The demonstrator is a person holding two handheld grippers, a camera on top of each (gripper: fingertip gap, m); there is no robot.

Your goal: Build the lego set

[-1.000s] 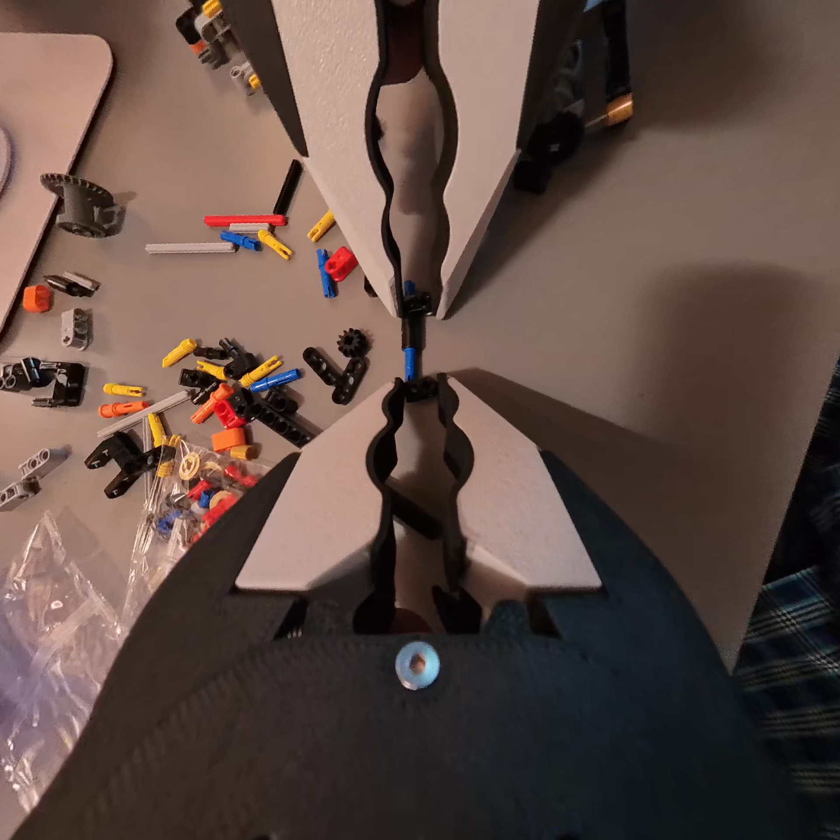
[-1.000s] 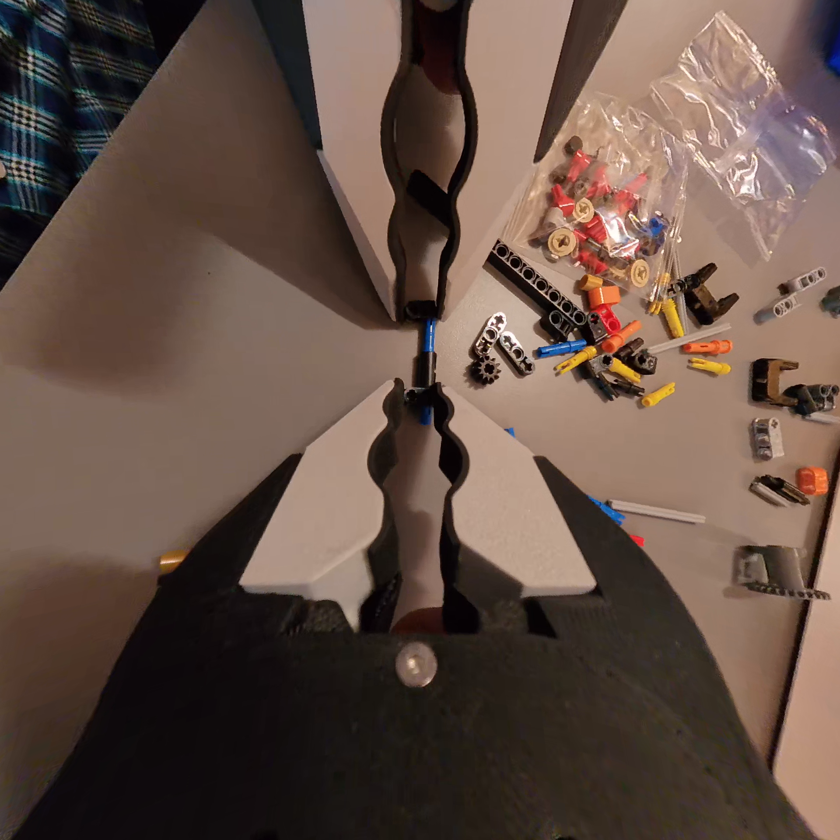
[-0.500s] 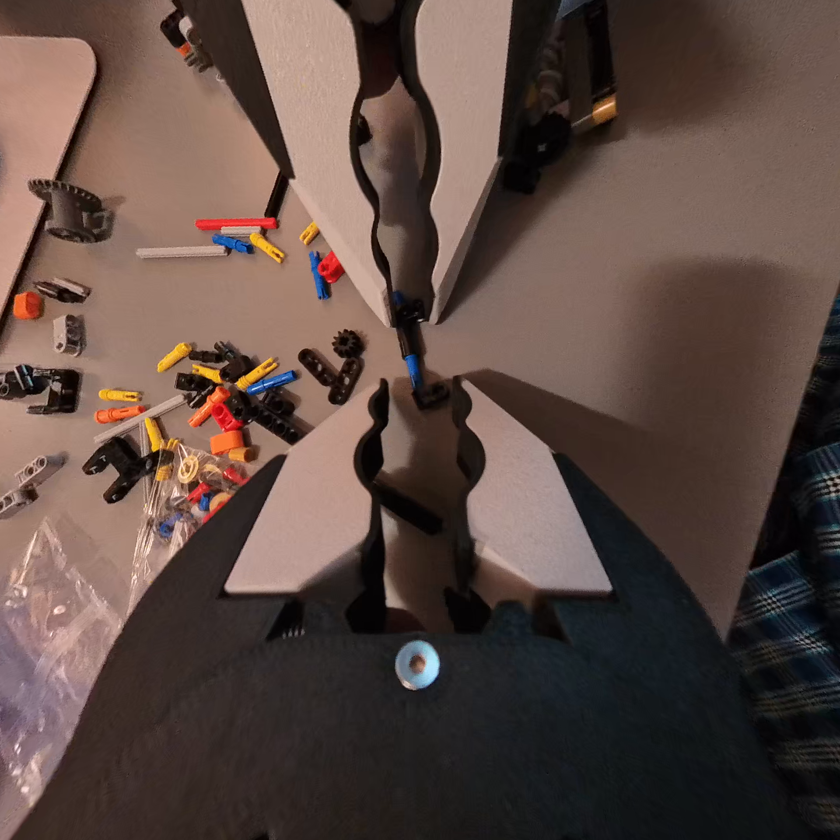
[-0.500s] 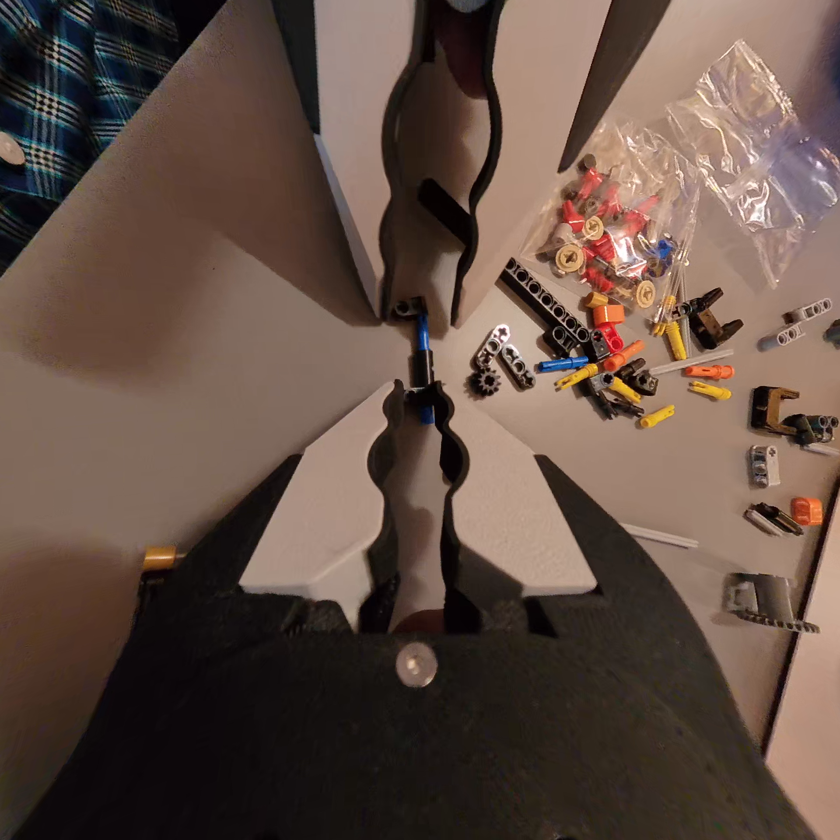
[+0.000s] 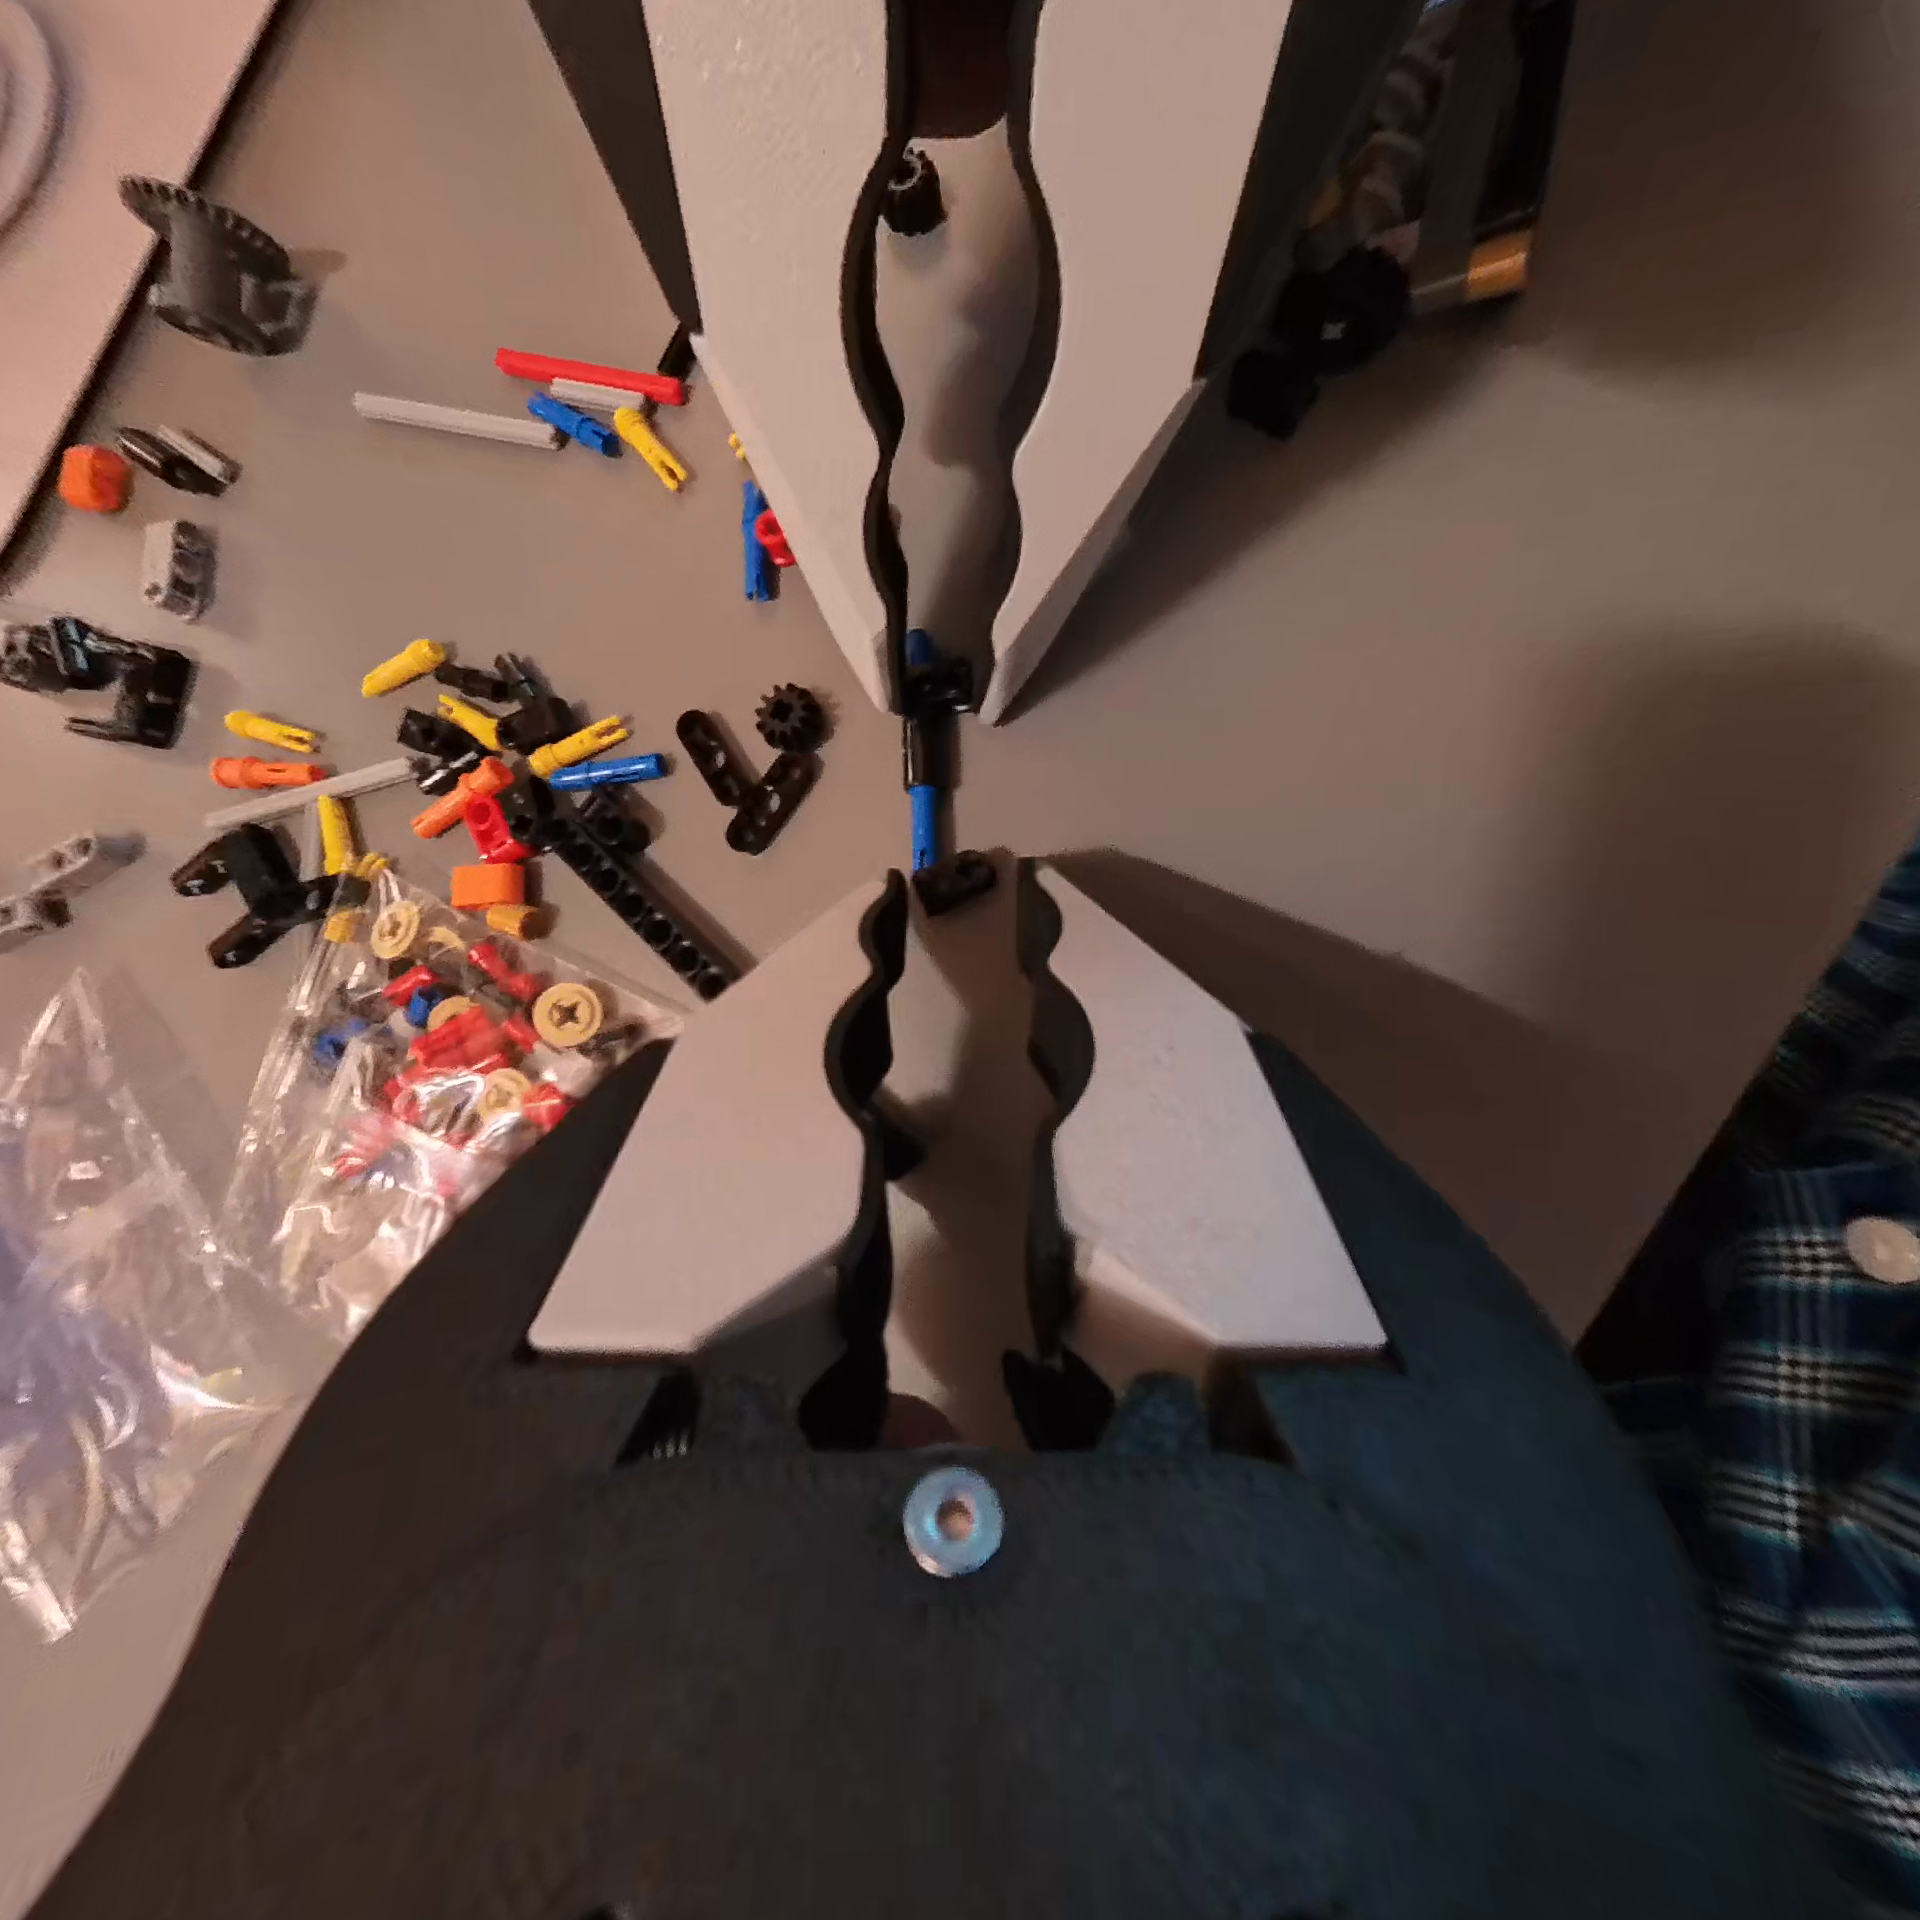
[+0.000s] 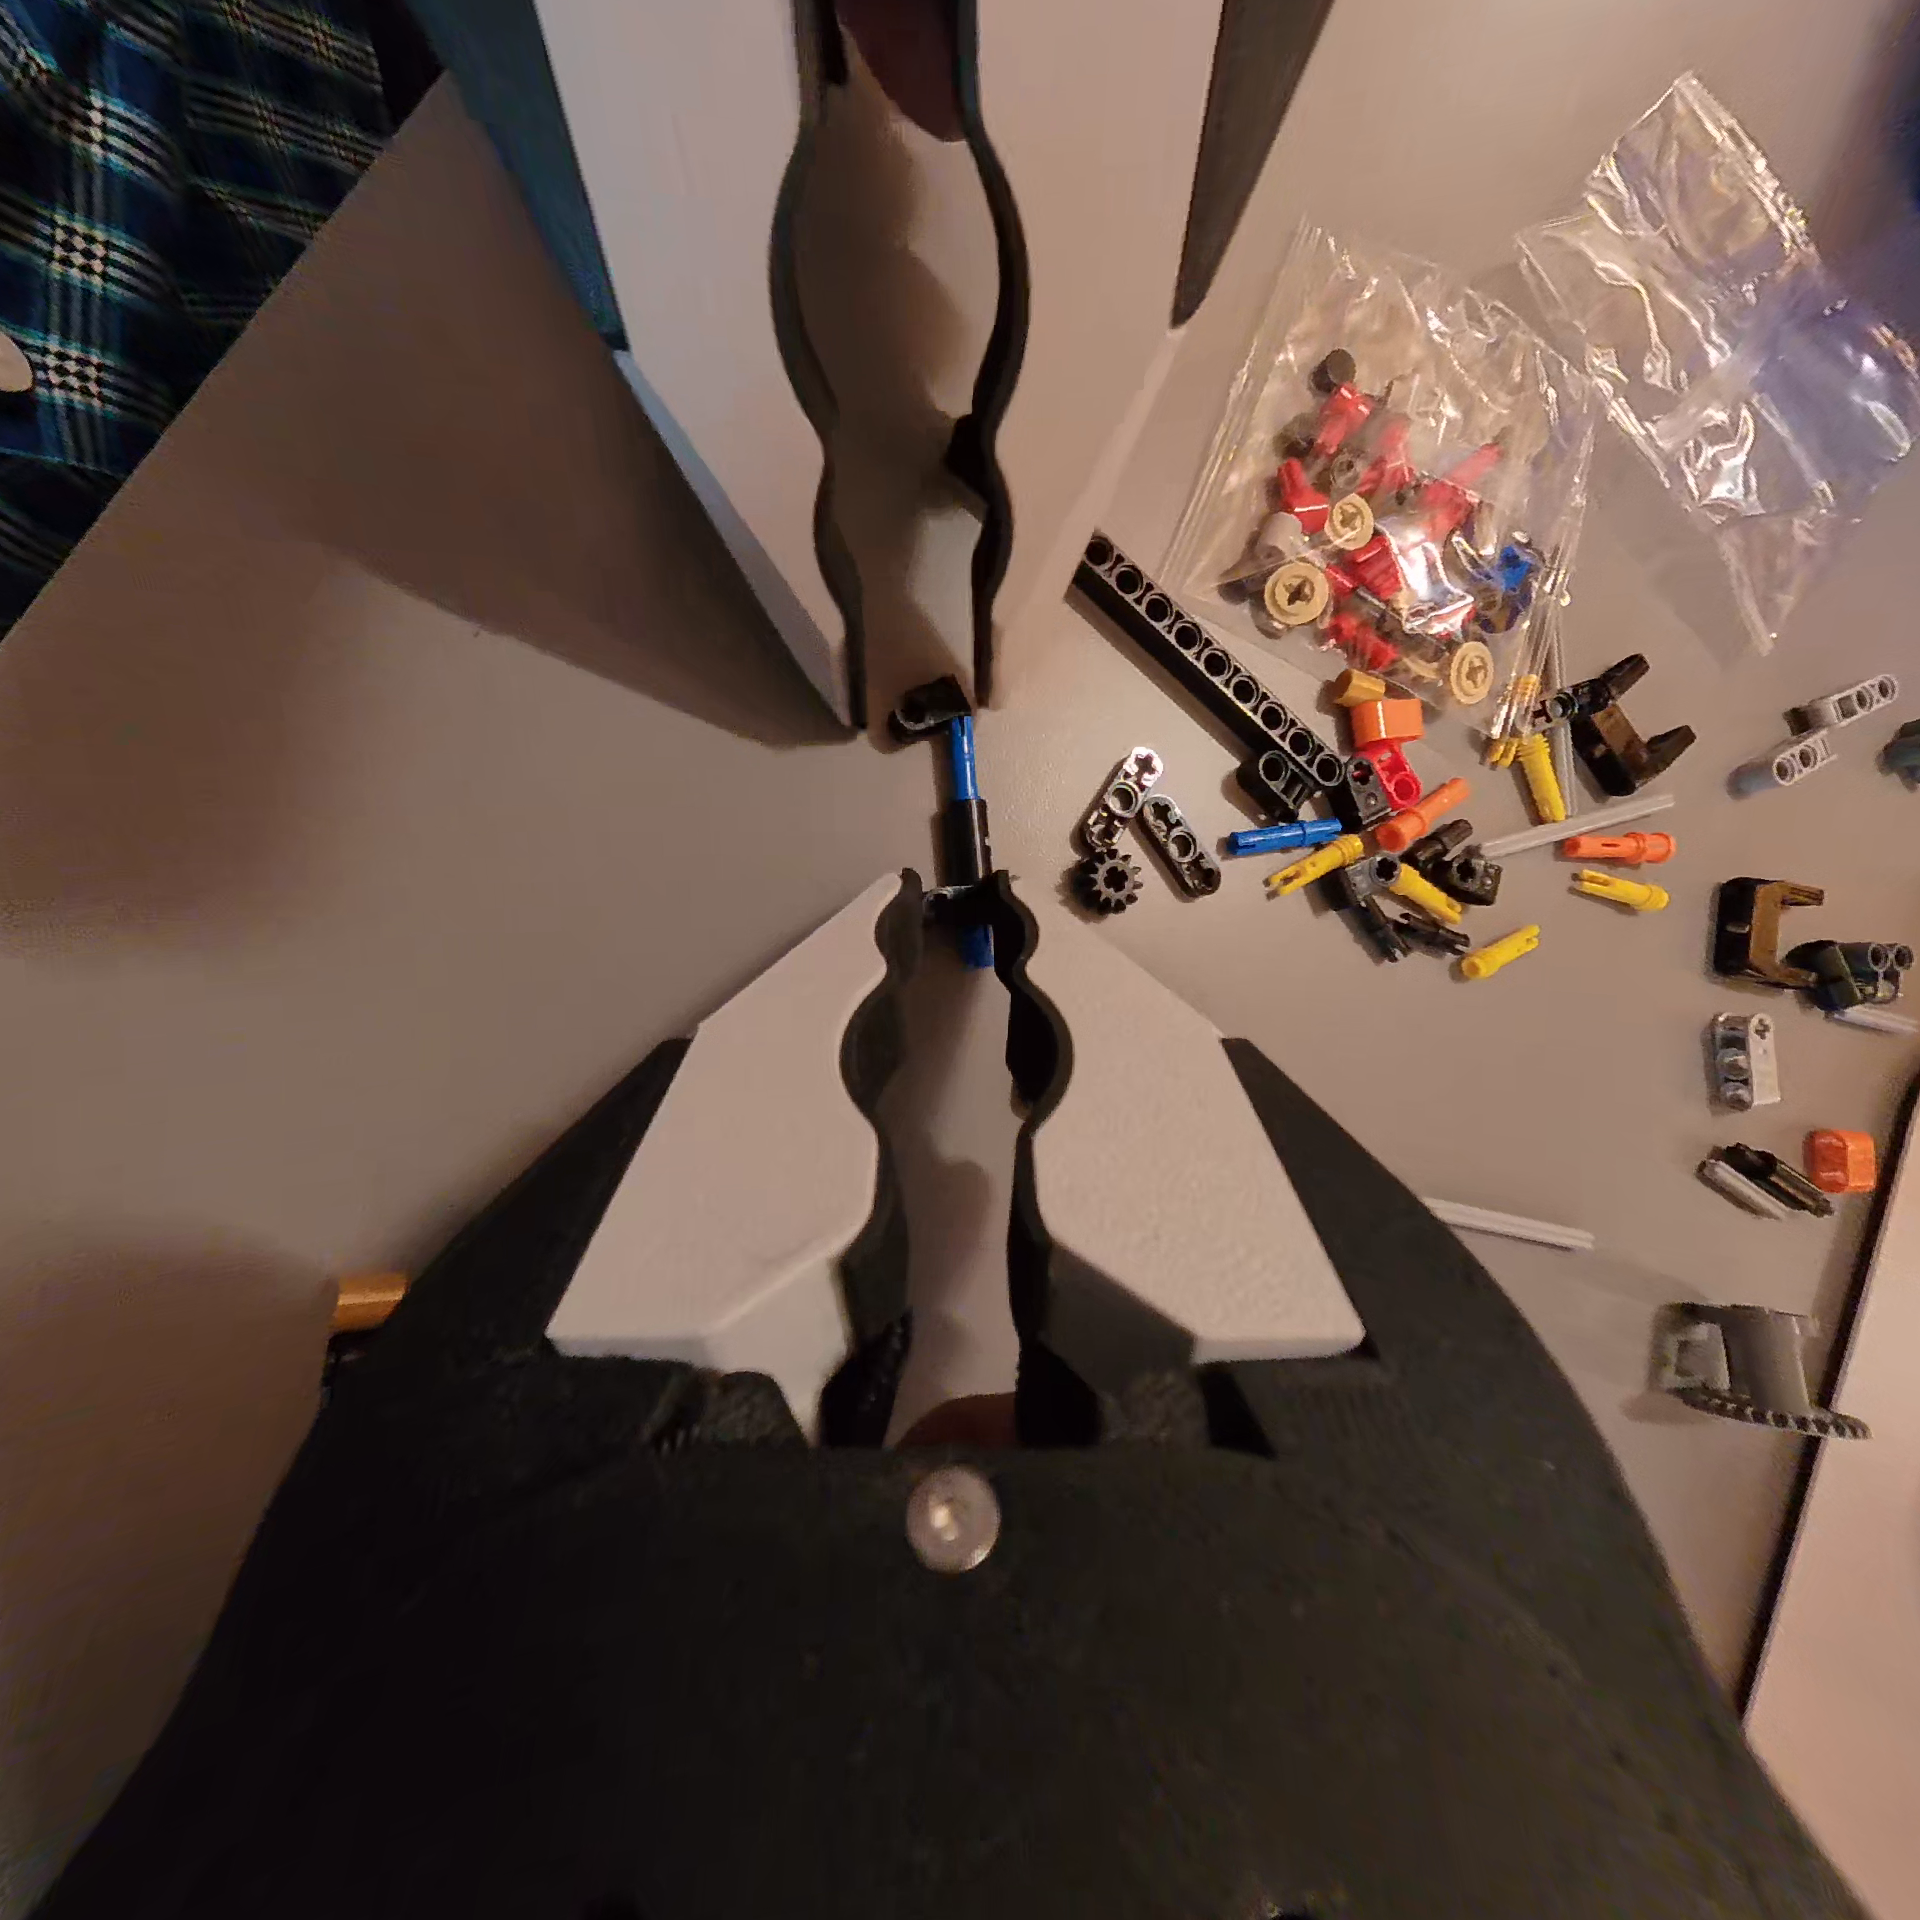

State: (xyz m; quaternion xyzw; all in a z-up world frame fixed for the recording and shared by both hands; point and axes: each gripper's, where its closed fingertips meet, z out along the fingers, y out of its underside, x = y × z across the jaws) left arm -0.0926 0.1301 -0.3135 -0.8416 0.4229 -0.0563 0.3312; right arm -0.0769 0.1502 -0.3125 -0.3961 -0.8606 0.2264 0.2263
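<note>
A plain grey desk [image 5: 1455, 644] carries everything, lit warmly from above. The left gripper [image 5: 956, 883] has its fingers parted, with a small black connector [image 5: 954, 881] lying loose in the gap at their tips, touching neither pad clearly. Just ahead of those tips a blue pin with a black sleeve [image 5: 923, 790] points at the connector, its end at the connector's edge. The right gripper [image 6: 961, 904] faces the left one tip to tip and is clamped on the far end of that pin [image 6: 964, 821], with blue showing behind its tips. In the right wrist view the connector [image 6: 930, 707] sits tilted between the left gripper's spread fingers [image 6: 847, 665]. To the outer side of the left fingers lie loose lego pieces [image 5: 499, 769]: yellow, orange, blue and black pins, a small black gear [image 5: 792, 717] and a long black beam [image 5: 644, 904]. Farther out lies a clear bag of parts [image 5: 457, 1049]. A plaid sleeve [image 5: 1829, 1351] shows beyond the desk edge.
</note>
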